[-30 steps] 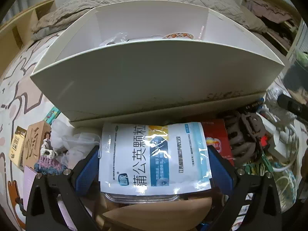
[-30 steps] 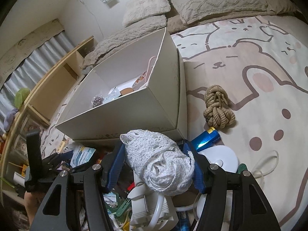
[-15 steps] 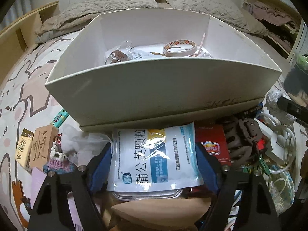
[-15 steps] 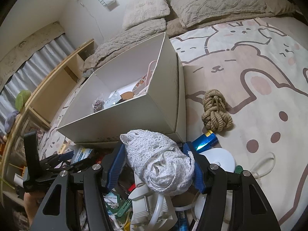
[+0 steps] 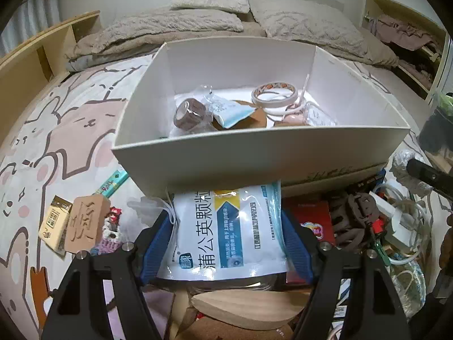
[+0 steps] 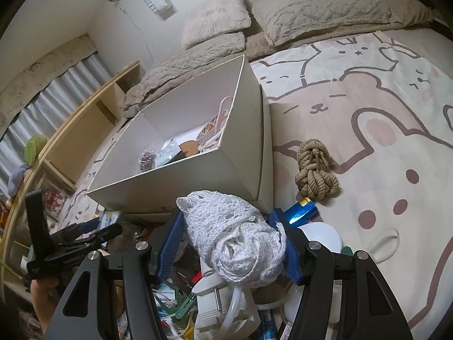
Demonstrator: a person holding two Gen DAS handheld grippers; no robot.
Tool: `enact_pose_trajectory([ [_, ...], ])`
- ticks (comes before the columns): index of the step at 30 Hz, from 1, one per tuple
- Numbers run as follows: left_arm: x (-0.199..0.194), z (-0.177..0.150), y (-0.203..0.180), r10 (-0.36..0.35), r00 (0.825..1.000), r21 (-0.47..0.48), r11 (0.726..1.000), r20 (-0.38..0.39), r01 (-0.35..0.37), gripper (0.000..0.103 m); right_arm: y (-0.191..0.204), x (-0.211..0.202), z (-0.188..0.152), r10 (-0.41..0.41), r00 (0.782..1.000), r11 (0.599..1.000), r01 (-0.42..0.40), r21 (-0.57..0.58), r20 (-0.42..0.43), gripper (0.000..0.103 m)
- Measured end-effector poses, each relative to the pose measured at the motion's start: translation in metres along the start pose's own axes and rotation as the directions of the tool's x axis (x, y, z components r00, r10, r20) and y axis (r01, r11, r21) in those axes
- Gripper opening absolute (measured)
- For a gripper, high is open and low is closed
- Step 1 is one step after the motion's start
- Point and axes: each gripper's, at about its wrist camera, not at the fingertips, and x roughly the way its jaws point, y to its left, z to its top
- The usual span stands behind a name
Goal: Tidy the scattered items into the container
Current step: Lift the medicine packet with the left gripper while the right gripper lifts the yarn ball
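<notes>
A few things lie in the white box [image 5: 254, 153]; much clutter remains. The left gripper [image 5: 226, 243] is closing around a sachet [image 5: 226, 232]; the right gripper [image 6: 229, 243] clasps a white net bundle [image 6: 235, 240].

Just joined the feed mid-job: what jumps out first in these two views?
A big white box sits open on the cartoon-print bedspread, already holding tape rolls and small packets. The left claw is closing on a white-and-blue sachet just before the box; the right claw grips a white crocheted bundle over a heap of clutter. A coiled rope lies right of the box.
</notes>
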Motion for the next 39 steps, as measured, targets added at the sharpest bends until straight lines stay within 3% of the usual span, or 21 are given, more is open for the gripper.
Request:
enact_pose_trajectory([
  [18,-0.061,0.015,0.009,-0.02,0.983,-0.052,0.998,0.182,0.03,0.075,0.015,-0.03,0.01,0.051,0.996,0.998,-0.047,-0.044,0.074,0.063],
  [27,-0.091,0.023,0.0,-0.051,0.963,-0.049,0.997,0.266,0.066,0.075,0.036,-0.052,0.019,0.11,0.987,0.991,-0.101,-0.082,0.12,0.063],
  [39,-0.119,0.057,-0.026,-0.099,0.933,0.027,0.995,0.347,0.095,0.075,0.069,-0.075,0.05,0.183,0.967,0.978,-0.161,-0.131,0.177,0.063],
])
